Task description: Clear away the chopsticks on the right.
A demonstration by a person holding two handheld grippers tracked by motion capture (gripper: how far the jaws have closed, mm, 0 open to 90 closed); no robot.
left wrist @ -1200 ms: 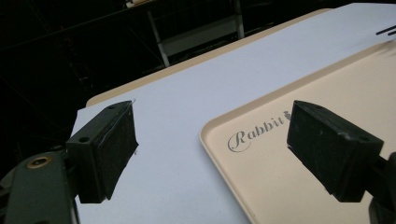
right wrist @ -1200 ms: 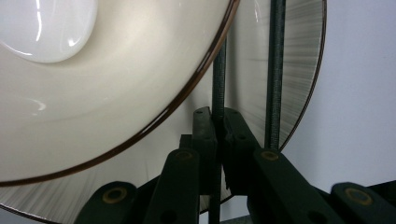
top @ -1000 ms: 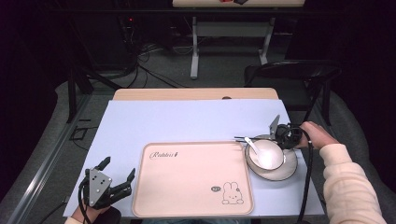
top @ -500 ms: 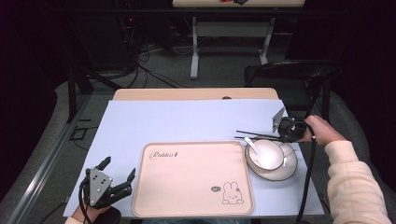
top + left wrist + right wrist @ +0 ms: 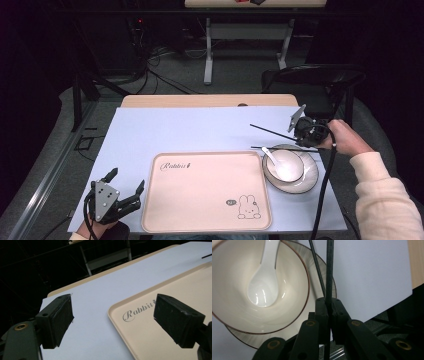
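A pale lavender, smooth sheet covers the tabletop (image 5: 190, 130), with a strip of light wood showing along its far edge.

The right tongs (image 5: 299, 134) hang above the tabletop just beyond the bowl, held by a hand (image 5: 345, 140) in a cream sleeve. Their black jaws are pressed together, pinching one thin black chopstick (image 5: 329, 272). In the right gripper view this stick looks finely ridged and runs straight up from between the jaws. In the high view it slants out to the left over the sheet. A second black chopstick (image 5: 280, 148), slim and smooth, lies level near the far rim of the plate; whether it touches the rim cannot be told.

Below the right tongs sits a round, glossy cream bowl (image 5: 286, 167) with a thin brown rim line. It rests on a wider round plate (image 5: 311, 176) of the same glaze. A shiny white ceramic spoon (image 5: 271, 156) lies inside the bowl, its handle leaning over the far-left rim.

Just left of the plate lies a rectangular beige tray (image 5: 205, 195) with rounded corners and a matte surface. It carries the cursive word "Rabbit" near its far-left corner and a small rabbit drawing near its front-right corner.

The left tongs (image 5: 127, 192) rest at the front-left corner, beside the tray, their blocky black pads (image 5: 58, 320) spread wide with nothing between them.
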